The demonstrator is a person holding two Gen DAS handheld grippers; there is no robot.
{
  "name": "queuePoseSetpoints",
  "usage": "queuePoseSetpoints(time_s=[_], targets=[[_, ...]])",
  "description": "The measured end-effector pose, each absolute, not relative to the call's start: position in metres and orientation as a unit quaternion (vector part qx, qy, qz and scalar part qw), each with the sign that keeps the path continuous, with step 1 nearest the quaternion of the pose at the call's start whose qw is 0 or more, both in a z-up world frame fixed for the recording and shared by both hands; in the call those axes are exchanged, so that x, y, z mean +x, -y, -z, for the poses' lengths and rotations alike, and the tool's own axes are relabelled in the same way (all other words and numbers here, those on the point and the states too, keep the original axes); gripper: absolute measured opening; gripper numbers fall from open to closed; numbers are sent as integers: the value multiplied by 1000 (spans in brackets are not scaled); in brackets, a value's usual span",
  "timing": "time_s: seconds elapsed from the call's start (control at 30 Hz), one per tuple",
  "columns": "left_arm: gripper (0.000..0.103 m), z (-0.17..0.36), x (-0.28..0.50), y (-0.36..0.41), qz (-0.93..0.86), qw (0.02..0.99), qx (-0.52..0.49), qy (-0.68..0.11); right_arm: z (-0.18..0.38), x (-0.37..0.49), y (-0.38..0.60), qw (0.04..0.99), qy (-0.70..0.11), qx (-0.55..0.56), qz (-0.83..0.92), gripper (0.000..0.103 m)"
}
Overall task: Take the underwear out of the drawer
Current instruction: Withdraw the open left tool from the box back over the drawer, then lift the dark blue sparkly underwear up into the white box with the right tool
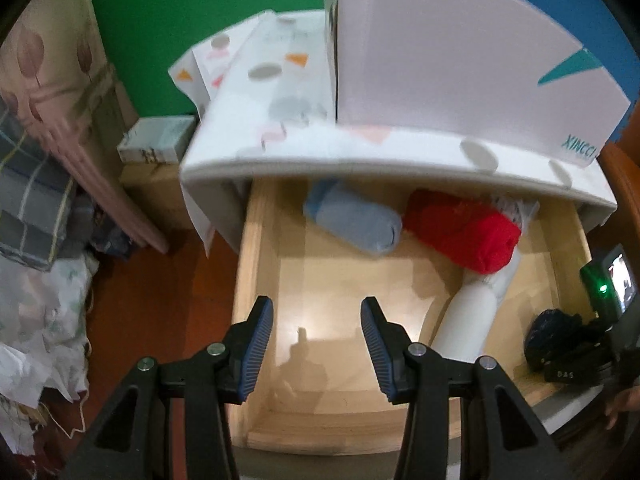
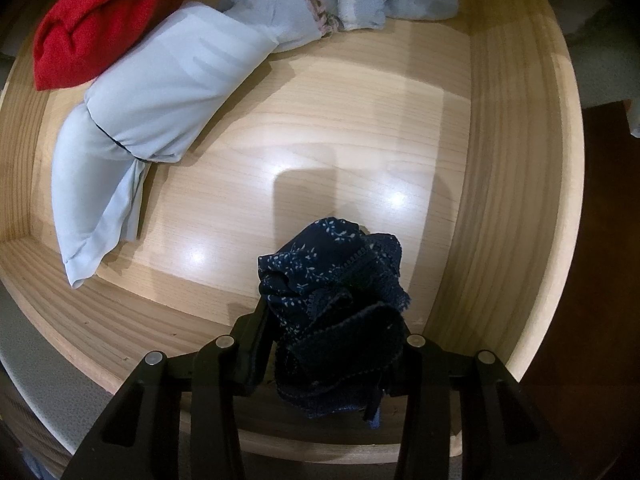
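Right wrist view: right gripper (image 2: 326, 344) pointing straight down into the open wooden drawer (image 2: 516, 168), jaws narrowed and clamped on a bunched navy floral underwear (image 2: 332, 300), bundle rising toward the lens, near the drawer's front right corner. Long axis of the wad roughly along the gripper's own line; nothing but lift needed, by judgement. Well apart toward the back: pale blue roll (image 2: 168, 92), red roll (image 2: 96, 20).

Left wrist view: left gripper (image 1: 317, 350) tilted steeply down over bare drawer floor, jaws part-open, empty. Light blue roll (image 1: 352, 220) and red roll (image 1: 464, 232) ahead, near the back; navy bundle (image 1: 552, 332) off right, nearer the right hand.
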State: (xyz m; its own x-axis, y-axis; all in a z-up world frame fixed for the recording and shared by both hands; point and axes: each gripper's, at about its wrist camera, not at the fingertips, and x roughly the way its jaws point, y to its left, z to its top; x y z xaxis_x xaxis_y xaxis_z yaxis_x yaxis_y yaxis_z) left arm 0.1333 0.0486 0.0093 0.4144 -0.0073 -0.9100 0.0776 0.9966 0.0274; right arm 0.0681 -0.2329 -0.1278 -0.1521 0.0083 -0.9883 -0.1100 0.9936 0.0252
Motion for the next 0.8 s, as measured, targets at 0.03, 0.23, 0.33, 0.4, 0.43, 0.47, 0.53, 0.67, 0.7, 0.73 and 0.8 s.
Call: queuePoseSetpoints(time_s=[0.03,0.23,0.33,0.4,0.43,0.47,0.53,0.67,0.7,0.73,0.8], targets=[[47,-4,133,-49,24,839,32,-543,127,68,233,651,-757,-35,-46,36],[47,11,135,-54,26,827,-2,-561,120,67,235,665,-744,-41,-44,31],[47,13,134,-58,22,826,-22,-563,113,67,238,677,-734,-37,-45,30],[47,13,134,-62,12,827,-26,-562,109,68,242,684,-727,-33,-44,30],[47,12,134,-63,7,829,-26,-559,107,68,244,688,-724,-29,-44,30],[47,11,134,-63,6,830,-26,-557,104,69,247,692,-720,-25,-42,30],[47,8,132,-63,1,834,-24,-552,101,69,251,698,-714,-21,-40,29],[47,5,130,-57,-1,839,-6,-544,85,71,262,715,-698,-7,-38,29],[47,5,130,-55,-2,840,0,-542,81,72,264,719,-694,-6,-38,29],[47,4,129,-53,0,841,6,-541,76,74,267,723,-690,-5,-37,29],[47,5,129,-50,0,841,13,-541,66,79,273,728,-684,-1,-36,29]])
